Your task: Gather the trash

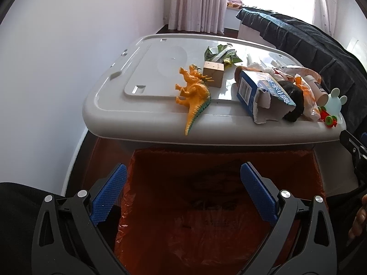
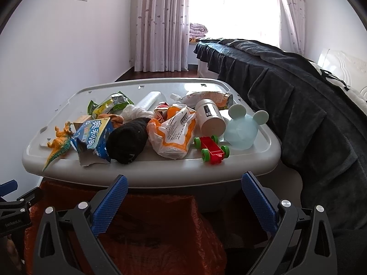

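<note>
Hidden or unclear: the orange-lined bin's [image 1: 206, 194] contents are dark and unreadable; the wooden block [image 2: 80, 119] is mostly hidden behind the torn blue carton [image 2: 94, 137] in the right wrist view.

Trash: carton, orange-and-white bag [image 2: 172, 135], green wrapper [image 2: 110, 104] and crumpled tissue [image 2: 135, 112], piled on the grey lid [image 1: 137, 73], among a toy dinosaur [image 1: 195, 89] and red toy car [image 2: 212, 150].

Left gripper [image 1: 183, 192]: above the bin, jaws wide apart, empty.

Right gripper [image 2: 184, 202]: near the lid's near edge, jaws wide apart, empty.

one dinosaur [image 2: 59, 141], one toy car [image 2: 211, 149], two wrappers [image 2: 110, 104].
</note>
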The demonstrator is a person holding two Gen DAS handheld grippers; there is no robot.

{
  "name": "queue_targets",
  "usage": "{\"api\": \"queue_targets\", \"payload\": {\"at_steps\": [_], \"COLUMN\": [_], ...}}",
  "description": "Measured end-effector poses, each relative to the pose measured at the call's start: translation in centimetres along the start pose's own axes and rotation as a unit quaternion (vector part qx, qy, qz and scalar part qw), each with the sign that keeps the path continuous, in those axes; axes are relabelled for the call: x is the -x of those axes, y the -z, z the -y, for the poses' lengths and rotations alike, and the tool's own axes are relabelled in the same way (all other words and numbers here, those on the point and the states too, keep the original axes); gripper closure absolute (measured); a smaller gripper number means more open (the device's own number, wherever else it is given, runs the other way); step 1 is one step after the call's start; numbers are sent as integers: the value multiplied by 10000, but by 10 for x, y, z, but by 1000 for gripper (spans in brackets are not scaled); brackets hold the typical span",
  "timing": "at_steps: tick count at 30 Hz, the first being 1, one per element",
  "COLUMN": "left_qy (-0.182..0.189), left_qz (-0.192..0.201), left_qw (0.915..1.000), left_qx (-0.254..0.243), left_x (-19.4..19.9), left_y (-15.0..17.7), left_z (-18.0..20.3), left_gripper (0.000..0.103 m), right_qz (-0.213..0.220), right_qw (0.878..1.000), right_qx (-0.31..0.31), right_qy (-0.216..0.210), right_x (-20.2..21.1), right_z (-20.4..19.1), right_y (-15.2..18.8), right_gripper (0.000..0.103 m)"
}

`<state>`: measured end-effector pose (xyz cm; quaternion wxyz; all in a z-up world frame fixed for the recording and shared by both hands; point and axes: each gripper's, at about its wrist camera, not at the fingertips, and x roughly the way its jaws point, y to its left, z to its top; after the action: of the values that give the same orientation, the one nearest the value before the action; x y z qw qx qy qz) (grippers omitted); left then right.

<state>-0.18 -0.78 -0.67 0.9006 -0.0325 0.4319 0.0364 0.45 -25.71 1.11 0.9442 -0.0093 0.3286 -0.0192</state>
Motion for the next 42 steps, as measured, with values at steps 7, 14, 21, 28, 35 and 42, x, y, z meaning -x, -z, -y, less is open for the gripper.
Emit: {"api": "queue_targets", "payload": {"at_steps": [7,14,21,28,35,42], "left_qy": [95,184,245,173,228,202], "left_qz": [-10,-45,-211,-154,-162,-123], "left_qw": [9999,9998,9993,9997,9996,9997], "left_qx": [-135,-90,177,87,77,46], "left_x": [2,3,-3,-1,-1,0], "left_y": [1,2,1,2,2,1], "left_z": [6,5,-3,-1,-1,1], "left_gripper": [6,6,6,6,6,6], "right_qz": [-6,-9,-18,-13,-16,-73], "right_qw": [10000,10000,10000,10000,10000,10000], "right_qx": [25,3,23,24,2,21], "right_qy": [2,1,7,17,22,29], "right_x": [-1,-1,-2,-3,-4,-8], "right_z": [0,1,1,0,2,5], "right_y": [0,-1,-1,-2,-2,-2], "right_gripper": [5,5,5,5,5,5]}}
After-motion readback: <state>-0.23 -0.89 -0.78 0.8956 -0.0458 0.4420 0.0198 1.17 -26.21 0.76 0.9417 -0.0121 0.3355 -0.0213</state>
